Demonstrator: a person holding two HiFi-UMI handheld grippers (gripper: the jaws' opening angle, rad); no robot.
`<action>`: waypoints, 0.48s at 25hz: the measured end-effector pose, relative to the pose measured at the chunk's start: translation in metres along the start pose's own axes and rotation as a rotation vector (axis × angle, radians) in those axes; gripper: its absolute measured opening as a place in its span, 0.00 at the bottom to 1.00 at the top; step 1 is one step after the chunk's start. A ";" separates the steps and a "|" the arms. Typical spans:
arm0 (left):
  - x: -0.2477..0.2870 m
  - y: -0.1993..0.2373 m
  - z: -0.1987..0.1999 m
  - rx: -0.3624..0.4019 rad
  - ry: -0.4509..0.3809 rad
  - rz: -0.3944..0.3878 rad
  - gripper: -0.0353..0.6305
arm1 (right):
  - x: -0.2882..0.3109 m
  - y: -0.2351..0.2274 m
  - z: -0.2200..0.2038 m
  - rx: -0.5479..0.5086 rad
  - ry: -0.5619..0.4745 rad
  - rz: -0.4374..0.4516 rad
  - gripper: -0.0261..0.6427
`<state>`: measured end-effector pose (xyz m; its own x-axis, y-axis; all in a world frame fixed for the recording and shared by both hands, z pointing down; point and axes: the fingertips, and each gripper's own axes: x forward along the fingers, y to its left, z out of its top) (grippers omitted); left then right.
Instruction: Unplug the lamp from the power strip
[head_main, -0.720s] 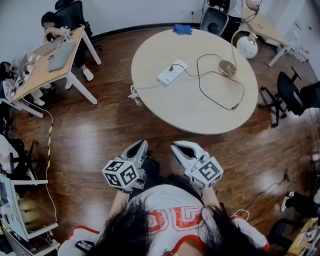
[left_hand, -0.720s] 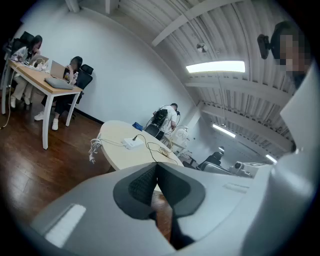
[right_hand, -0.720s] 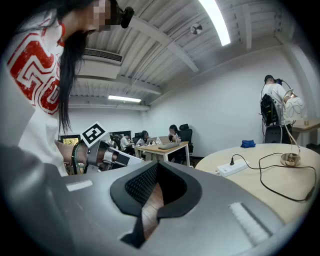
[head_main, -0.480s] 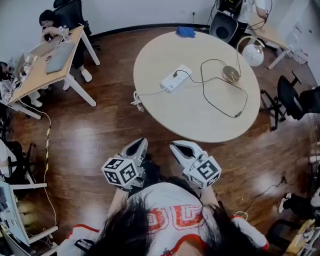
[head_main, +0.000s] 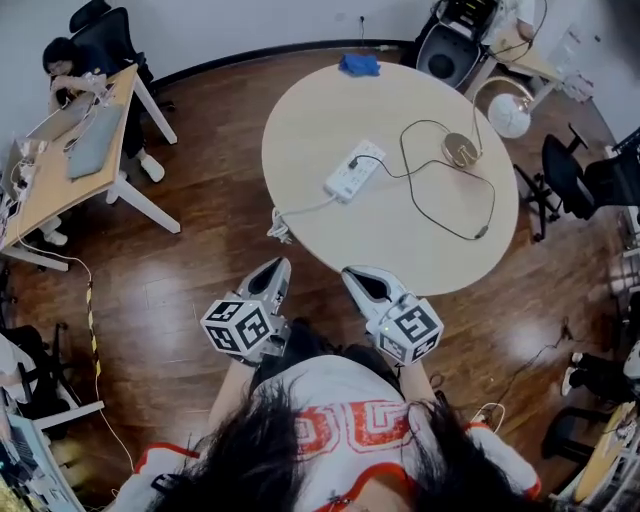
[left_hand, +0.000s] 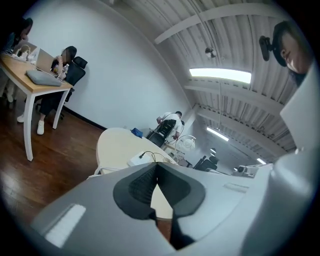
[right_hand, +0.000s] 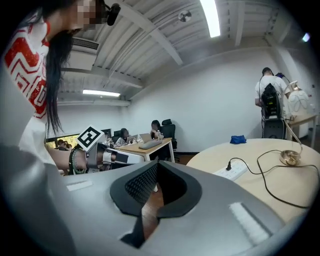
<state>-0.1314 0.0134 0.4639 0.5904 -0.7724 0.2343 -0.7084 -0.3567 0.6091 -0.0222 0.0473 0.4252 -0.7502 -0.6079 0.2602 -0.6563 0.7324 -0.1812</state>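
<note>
**Round desk ahead, plug not yet touched**

Dark wooden floor (head_main: 200, 260) fills an open office, and the round pale desk (head_main: 380, 235) I need stands just in front of my grippers. On it lies the white power strip (head_main: 354, 170), with the lamp's black plug (head_main: 353, 160) seated near its far end. The cord (head_main: 440, 215) loops loosely across the desk to the lamp (head_main: 459, 150), which stands towards the right edge. A blue cloth (head_main: 359, 64) sits at the far rim, well clear of all this.

I hold the left gripper (head_main: 274, 275) and the right gripper (head_main: 360, 283) over the floor, short of the desk. Both have their pads pressed together on nothing.

I judge this to be the approach: no part of the unplugging has begun. Next I should bring both grippers over the desk and open them. One could pin the strip while the other closes on the plug body, not the cord, and draws it straight out. Otherwise I expect the light strip to lift or slide.

Another desk (head_main: 60, 170) with a seated person stands at the left, and office chairs (head_main: 575, 180) at the right.
</note>
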 end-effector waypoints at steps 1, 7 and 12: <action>0.006 0.002 0.001 0.001 0.010 -0.013 0.05 | 0.002 -0.005 -0.001 0.021 0.000 -0.019 0.04; 0.058 -0.009 0.005 0.016 0.017 -0.128 0.05 | 0.009 -0.035 -0.009 0.150 0.026 -0.095 0.04; 0.096 -0.023 0.018 0.034 0.001 -0.171 0.05 | 0.026 -0.061 -0.007 0.220 0.049 -0.102 0.04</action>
<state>-0.0650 -0.0623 0.4581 0.7037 -0.6984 0.1309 -0.6106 -0.5002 0.6139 -0.0014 -0.0107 0.4499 -0.6778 -0.6557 0.3326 -0.7342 0.5804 -0.3521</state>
